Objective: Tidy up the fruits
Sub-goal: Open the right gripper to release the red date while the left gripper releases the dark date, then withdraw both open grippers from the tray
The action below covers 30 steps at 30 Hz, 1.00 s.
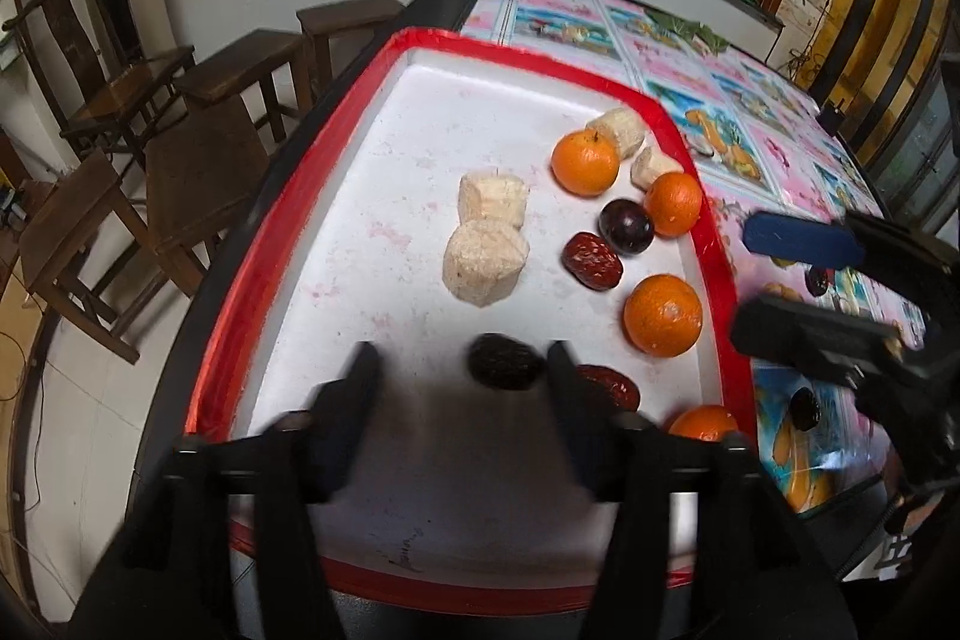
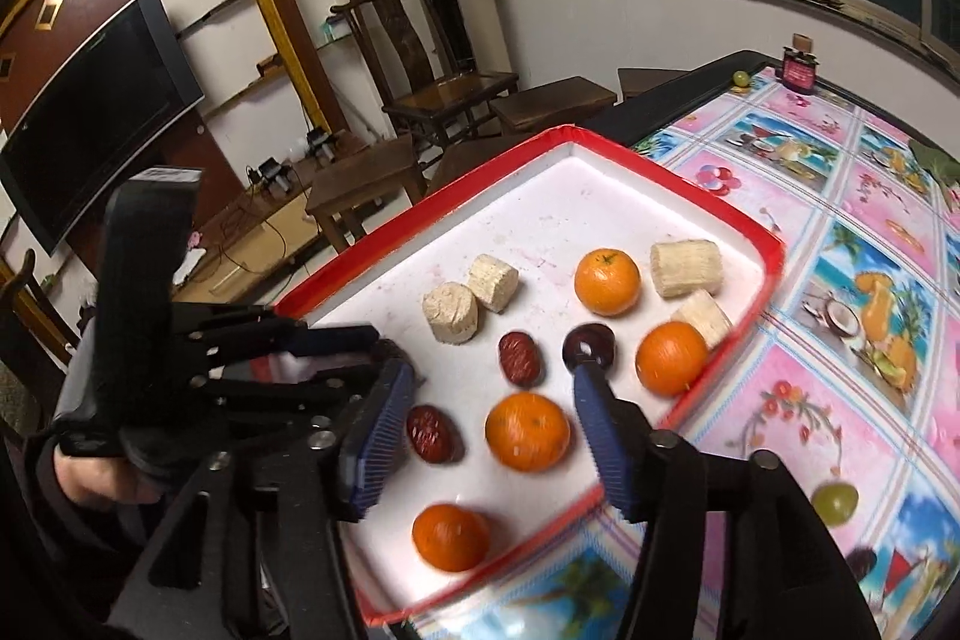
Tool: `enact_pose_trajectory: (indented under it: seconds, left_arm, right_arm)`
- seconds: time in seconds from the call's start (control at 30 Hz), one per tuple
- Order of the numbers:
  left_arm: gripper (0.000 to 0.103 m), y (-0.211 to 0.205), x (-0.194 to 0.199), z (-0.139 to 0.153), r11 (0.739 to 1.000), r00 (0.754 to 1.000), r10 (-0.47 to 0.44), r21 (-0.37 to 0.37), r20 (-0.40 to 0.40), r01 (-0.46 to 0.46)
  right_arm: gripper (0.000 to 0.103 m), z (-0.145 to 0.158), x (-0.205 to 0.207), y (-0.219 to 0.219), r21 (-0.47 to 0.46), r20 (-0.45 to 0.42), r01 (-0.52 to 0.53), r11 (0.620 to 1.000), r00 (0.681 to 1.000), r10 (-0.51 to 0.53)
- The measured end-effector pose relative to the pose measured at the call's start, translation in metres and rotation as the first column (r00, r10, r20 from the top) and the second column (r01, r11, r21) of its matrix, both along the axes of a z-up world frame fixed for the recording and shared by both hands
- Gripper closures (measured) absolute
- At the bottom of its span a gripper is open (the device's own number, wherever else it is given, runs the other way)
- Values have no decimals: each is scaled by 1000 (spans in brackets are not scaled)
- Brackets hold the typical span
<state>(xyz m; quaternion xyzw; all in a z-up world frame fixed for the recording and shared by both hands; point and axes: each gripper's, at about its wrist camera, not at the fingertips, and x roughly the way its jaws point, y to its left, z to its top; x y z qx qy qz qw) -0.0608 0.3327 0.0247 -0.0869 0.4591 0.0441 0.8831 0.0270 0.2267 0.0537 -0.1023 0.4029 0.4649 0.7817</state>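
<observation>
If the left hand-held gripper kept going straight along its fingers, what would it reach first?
Probably the dark dried date lying on the white tray, between the open fingers of the left hand-held gripper. Beyond it sit the pale cut chunks. Depth is hard to judge in this fisheye view.

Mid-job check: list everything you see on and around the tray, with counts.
tray: 1, white with red rim, on the table
oranges: 4, orange, right side of the tray
cut chunks: 4, cream, two mid-tray, two by the far right rim
dates: 3, two red-brown and one darker, near half of the tray
plum: 1, dark purple, in the tray among the oranges
grape: 1, green, on the cloth right of the tray
dark fruits: 2, on the cloth right of the tray
tablecloth: 1, pink with pictures
stools: several, dark wood, beside the table
left tool: 1, black, open, darker date between its fingers
right tool: 1, black with blue pads, open, over a near orange
</observation>
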Motion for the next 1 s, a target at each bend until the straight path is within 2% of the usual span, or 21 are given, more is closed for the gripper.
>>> enact_pose_trajectory:
  seconds: [0.07,0.17,0.23,0.3,0.37,0.5,0.57,0.7,0.93,1.0]
  left_arm:
    - [43,0,-1,2,1000,1000,4,-2,11,-4]
    - [43,-1,-2,4,1000,1000,13,-2,19,-13]
    - [43,-4,-6,7,1000,998,-24,-4,63,25]
    - [43,-12,-11,10,997,995,-51,68,91,45]
    - [42,-19,-14,13,993,993,-71,103,95,62]
    - [38,-26,-19,16,994,993,-62,93,97,53]
    - [27,-30,-21,17,994,994,-60,99,90,51]
    - [18,-35,-28,21,994,995,-44,102,92,35]
    - [17,-40,-39,26,993,994,-16,121,104,3]
    - [9,-41,-42,27,995,993,-21,104,113,9]
  right_arm:
    - [33,2,-5,-8,15,-4,8,1000,1000,-8]
    - [31,4,-11,-19,28,-10,21,999,1000,-21]
    - [27,5,-14,-28,32,-12,33,999,999,-32]
    - [25,6,-18,-37,37,-10,44,998,999,-44]
    - [21,7,-24,-47,35,1,62,997,998,-62]
    - [14,4,-29,-65,32,-11,104,994,995,-103]
    - [11,2,-33,-73,27,-20,125,992,992,-125]
    - [1,-3,-39,-84,28,-25,141,990,990,-140]
    - [0,-2,-51,-94,26,-11,162,986,987,-162]
    - [0,0,-54,-96,26,0,164,986,986,-164]
